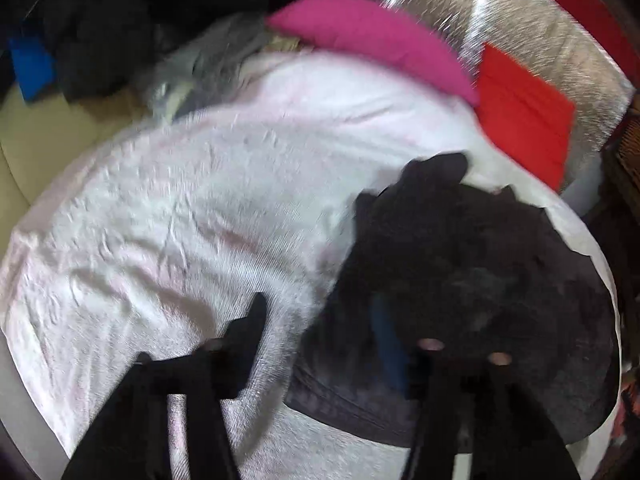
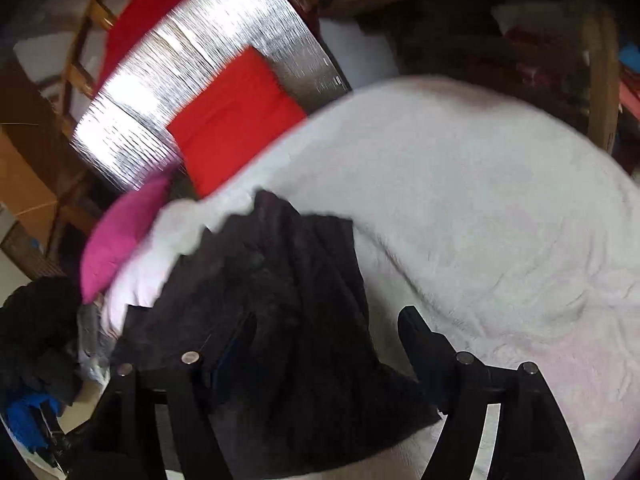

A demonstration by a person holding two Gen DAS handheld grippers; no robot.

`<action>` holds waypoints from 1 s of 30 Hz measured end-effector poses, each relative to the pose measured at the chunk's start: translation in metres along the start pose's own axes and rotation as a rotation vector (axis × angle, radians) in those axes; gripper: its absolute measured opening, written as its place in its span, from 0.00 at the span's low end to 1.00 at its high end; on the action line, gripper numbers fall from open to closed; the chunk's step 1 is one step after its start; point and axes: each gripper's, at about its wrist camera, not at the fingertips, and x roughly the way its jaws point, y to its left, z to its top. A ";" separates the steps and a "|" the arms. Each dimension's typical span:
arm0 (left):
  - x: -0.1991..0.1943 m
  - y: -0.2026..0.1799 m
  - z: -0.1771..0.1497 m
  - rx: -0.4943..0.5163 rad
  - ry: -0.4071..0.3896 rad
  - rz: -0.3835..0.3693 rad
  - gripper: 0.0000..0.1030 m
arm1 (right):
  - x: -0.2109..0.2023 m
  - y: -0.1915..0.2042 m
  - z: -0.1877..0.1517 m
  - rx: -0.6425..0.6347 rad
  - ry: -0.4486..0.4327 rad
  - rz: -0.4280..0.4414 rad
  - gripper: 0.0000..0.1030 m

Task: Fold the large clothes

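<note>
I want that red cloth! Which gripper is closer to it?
Right, probably. The red cloth lies just ahead of the right gripper, past the black garment. From the left gripper it sits farther off to the right, beyond that garment.

Left hand-held gripper [image 1: 320,344] and right hand-held gripper [image 2: 320,344]: black slotted fingers, round silver screw heads [image 2: 190,357], blue pad edges.

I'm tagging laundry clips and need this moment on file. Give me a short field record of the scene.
surface: white sheet
garment: dark garment, crumpled on the sheet
left gripper: jaws apart, one finger over the garment
right gripper: jaws apart, garment between them, not pinched
folded items: red cloth, pink cloth beyond the sheet
image quality: motion-blurred
</note>
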 end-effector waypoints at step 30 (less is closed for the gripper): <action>0.019 -0.038 -0.087 -0.209 0.261 -0.280 0.80 | 0.012 -0.011 -0.086 0.371 0.246 0.222 0.75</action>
